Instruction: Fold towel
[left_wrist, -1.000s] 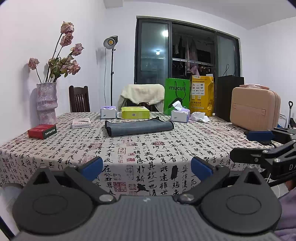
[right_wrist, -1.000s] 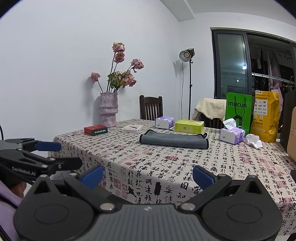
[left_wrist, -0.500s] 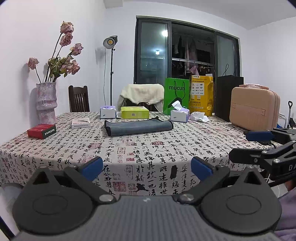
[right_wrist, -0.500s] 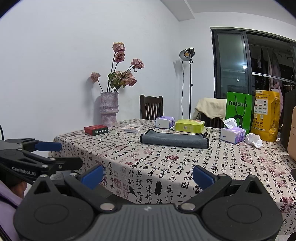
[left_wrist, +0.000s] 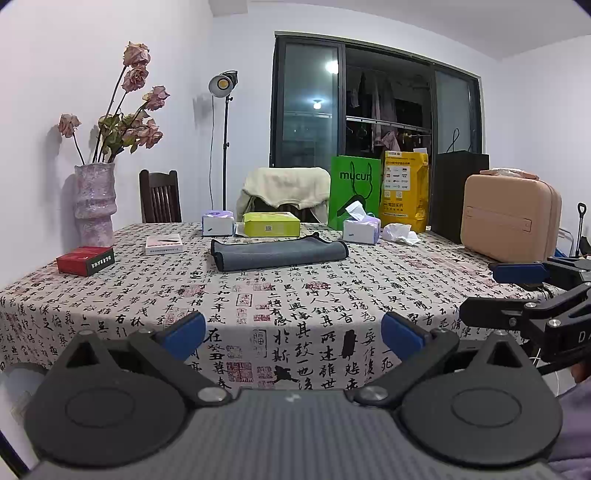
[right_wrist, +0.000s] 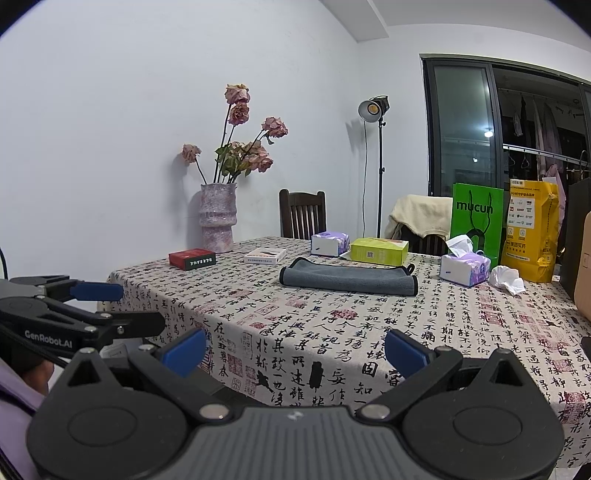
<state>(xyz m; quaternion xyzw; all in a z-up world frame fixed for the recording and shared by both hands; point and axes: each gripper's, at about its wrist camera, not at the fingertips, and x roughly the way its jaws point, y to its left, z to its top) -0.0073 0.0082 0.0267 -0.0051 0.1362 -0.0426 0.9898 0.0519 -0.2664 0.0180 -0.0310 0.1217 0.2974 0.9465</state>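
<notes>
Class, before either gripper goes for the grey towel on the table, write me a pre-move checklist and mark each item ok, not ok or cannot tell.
1. Left gripper open and empty: ok.
2. Right gripper open and empty: ok.
3. Grey towel lying flat on the tablecloth, nothing on top of it: ok.
4. Towel within easy reach: not ok; both grippers are back at the near table edge, the towel toward the far side.
5. Room around the towel: not ok; the yellow-green box and tissue pack sit close behind it.
6. How many layers the towel already has: cannot tell.

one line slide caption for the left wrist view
Open left gripper faces a folded grey towel across the table.
</notes>
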